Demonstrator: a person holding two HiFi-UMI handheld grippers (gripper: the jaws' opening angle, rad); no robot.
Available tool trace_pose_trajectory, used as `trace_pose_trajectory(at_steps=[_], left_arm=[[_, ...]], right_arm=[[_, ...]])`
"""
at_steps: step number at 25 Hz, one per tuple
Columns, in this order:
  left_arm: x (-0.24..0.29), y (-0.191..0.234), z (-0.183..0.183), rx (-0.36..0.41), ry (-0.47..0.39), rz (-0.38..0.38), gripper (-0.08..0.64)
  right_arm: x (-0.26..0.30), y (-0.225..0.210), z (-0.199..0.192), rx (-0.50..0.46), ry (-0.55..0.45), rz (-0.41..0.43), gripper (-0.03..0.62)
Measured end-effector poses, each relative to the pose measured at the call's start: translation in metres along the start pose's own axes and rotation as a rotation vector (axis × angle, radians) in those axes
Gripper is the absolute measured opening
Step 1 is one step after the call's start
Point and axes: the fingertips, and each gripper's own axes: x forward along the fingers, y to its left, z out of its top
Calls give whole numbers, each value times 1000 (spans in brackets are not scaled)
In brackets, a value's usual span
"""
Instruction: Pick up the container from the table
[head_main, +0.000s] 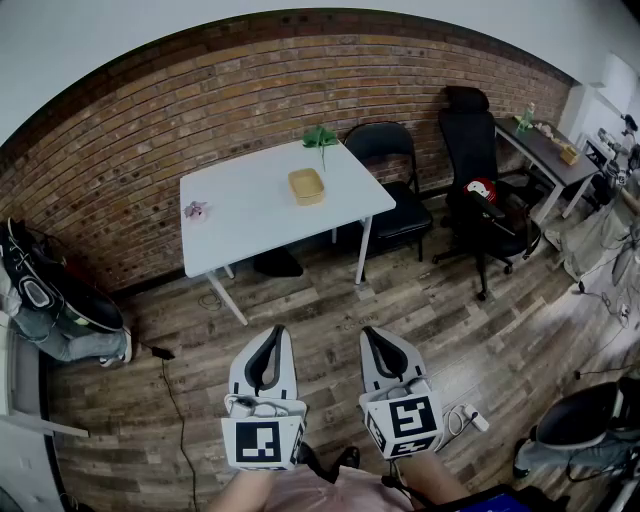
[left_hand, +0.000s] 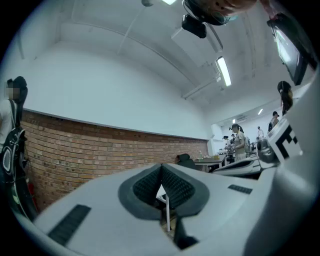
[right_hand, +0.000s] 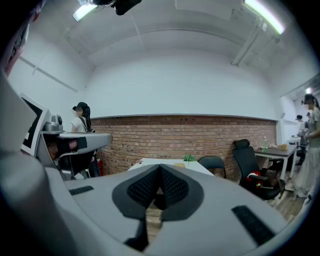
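Note:
A shallow tan container (head_main: 306, 186) sits on the white table (head_main: 250, 215) against the brick wall, far ahead of both grippers. In the right gripper view the table (right_hand: 165, 162) shows small above the jaws, the container (right_hand: 179, 164) a yellowish speck on it. My left gripper (head_main: 271, 336) and right gripper (head_main: 376, 338) hang side by side over the wooden floor, well short of the table. Both have their jaws pressed together at the tips with nothing between them. The left gripper view shows mostly its own shut jaws (left_hand: 161, 170) and the brick wall.
A green plant (head_main: 320, 137) and a small pink thing (head_main: 195, 210) also lie on the table. A black chair (head_main: 392, 190) and an office chair (head_main: 480, 190) stand to its right. A desk (head_main: 545, 150) is at far right; bags (head_main: 45, 295) lie at left. A cable (head_main: 175, 400) runs over the floor.

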Motion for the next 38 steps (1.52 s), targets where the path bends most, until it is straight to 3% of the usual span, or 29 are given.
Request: trace_pose_trajectory(at_steps=[9,10,11,12,25,38], left_arm=[[-5,22,-1,-15,-5,-11,9],[-5,25,-1,-16,-5,-13,9],[-5,28,-1,-17,-5,-17,9],[-6,30,-1,-17,-6,-21,9],[17,57,-16,-9,9,-50,9],[149,73,-55,15,83,-15,9]], right_arm=[[8,17,2,29,-19,-25,2],[10,20,2,39,-18,-14,69],[12,23,2,44,-17,-5,182],[13,26,3,40,-18,-4,207],[44,18,9,-8,-41,-76,204],[159,-67,-6,14,-6,-45,192]])
